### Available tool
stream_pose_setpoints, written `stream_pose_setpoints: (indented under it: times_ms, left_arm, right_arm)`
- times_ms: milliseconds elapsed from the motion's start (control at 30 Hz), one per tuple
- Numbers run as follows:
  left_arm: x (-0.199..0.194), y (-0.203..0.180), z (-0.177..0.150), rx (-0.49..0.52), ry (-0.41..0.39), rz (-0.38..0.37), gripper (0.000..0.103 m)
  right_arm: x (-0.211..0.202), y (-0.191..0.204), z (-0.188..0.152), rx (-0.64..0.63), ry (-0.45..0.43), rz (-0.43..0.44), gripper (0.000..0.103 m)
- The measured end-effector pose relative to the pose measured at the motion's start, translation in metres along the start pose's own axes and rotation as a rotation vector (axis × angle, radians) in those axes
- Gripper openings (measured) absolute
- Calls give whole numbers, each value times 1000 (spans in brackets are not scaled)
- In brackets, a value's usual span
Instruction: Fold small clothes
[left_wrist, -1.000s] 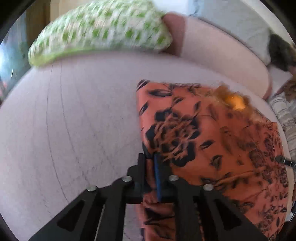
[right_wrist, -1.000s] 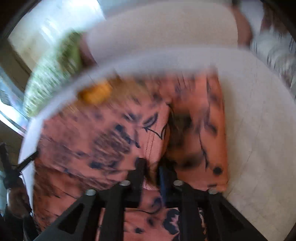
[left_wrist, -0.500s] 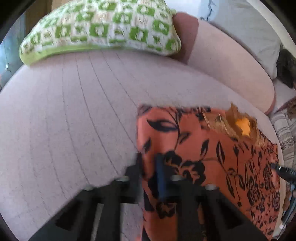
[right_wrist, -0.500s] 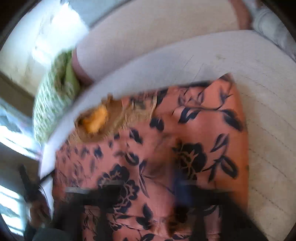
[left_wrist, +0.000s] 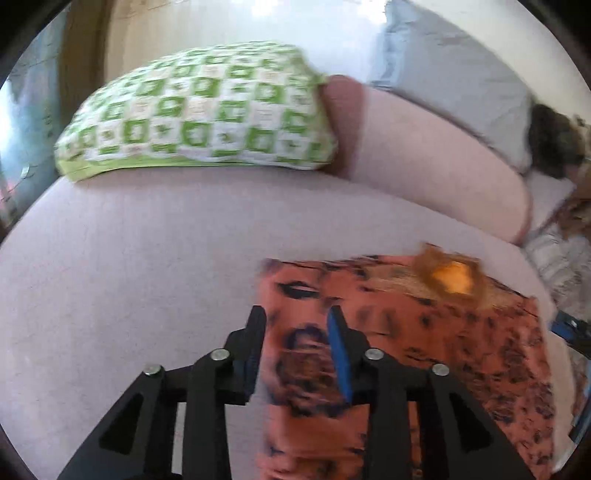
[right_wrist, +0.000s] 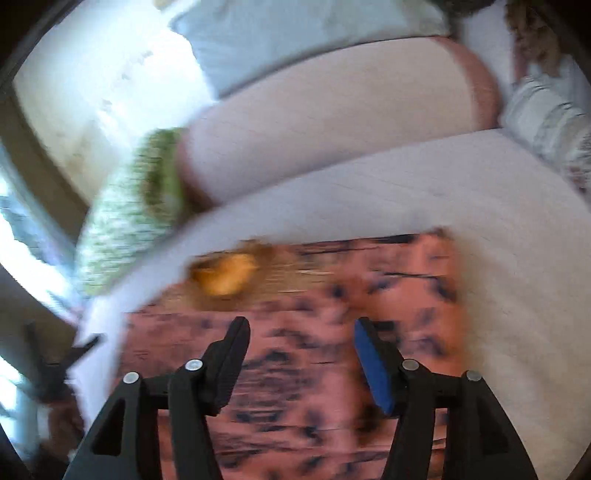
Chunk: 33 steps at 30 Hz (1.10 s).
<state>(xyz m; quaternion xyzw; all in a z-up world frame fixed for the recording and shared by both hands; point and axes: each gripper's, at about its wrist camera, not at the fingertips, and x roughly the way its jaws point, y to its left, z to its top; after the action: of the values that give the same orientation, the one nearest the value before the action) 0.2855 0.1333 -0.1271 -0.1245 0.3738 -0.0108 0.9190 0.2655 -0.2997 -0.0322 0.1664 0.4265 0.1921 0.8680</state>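
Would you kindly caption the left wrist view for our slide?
Open left hand-held gripper above orange floral garment lying on pink sofa.

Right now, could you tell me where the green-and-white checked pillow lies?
The green-and-white checked pillow lies at the far left of the pink couch seat, against the pink bolster.

Orange garment (left_wrist: 424, 354) with black floral print lies folded flat on the cushion

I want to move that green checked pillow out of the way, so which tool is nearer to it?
Left. The left tool sits at the floral garment's pillow-side edge, facing the green checked pillow. The right tool hovers over the garment's far side.
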Motion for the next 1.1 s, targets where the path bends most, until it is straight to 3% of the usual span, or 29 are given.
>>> stream_pose_setpoints:
  times_ms: [67,100,133,167,200,233,267,367,433,500,567,600,633,667,700,733,800,900,967,1000,1100]
  left_arm:
    - [10,-17,-8,50,26,-32,48]
    - [22,-23,-13,76,64,-6,51]
    - [41,-26,-20,105,139,37,53]
    - [55,-28,-28,145,181,74,54]
    - [49,-33,-30,188,133,103,54]
    - [43,-37,-28,210,137,134,54]
    - [36,-39,-24,210,125,128,54]
    - [17,-34,-16,157,60,36,54]
    - [18,-35,-14,150,37,7,56]
    - [27,-39,-21,168,60,-2,56]
    - [38,-39,-27,186,111,19,56]
    - [43,-38,-32,184,120,20,56]
    - [42,-35,-34,179,101,10,57]
    - [37,-36,-37,175,100,5,57]
    - [37,-35,-35,168,106,1,57]
    - [38,-35,-34,164,111,-1,57]
    - [37,-33,-34,163,116,-5,57]
    - [31,-34,-34,178,125,-1,57]
    - [21,-32,-35,165,112,0,57]
    - [16,-31,-36,156,101,0,57]
    - [-5,-25,-43,133,75,-2,57]
  right_arm:
    - [21,7,-5,3,77,152,72]
    - [38,3,-10,-4,125,149,72]
    - [54,-7,-16,18,176,77,72]
    - [65,-25,-21,92,211,33,59]
    - [60,-41,-22,187,169,78,56]
    - [48,-48,-20,248,136,118,57]
    - [37,-48,-17,241,112,105,60]
    - [7,-55,-2,142,1,2,67]
    - [-3,-79,15,201,-58,-67,67]
    - [-1,-101,28,263,-75,-126,67]
    - [10,-124,38,298,-33,-131,66]
    - [21,-131,42,313,1,-119,61]
    - [28,-134,45,318,23,-110,38]
    - [37,-137,48,313,50,-121,23]
    - [44,-145,49,322,62,-149,22]
    - [46,-153,50,366,55,-143,15]
    - [38,-170,43,512,-4,-63,15]
    - [25,-180,32,609,-21,-8,18]
    - [-1,-165,30,525,-40,-92,22]
    - [-13,-149,29,443,-43,-86,22]
    - [-26,-95,13,244,59,105,22]
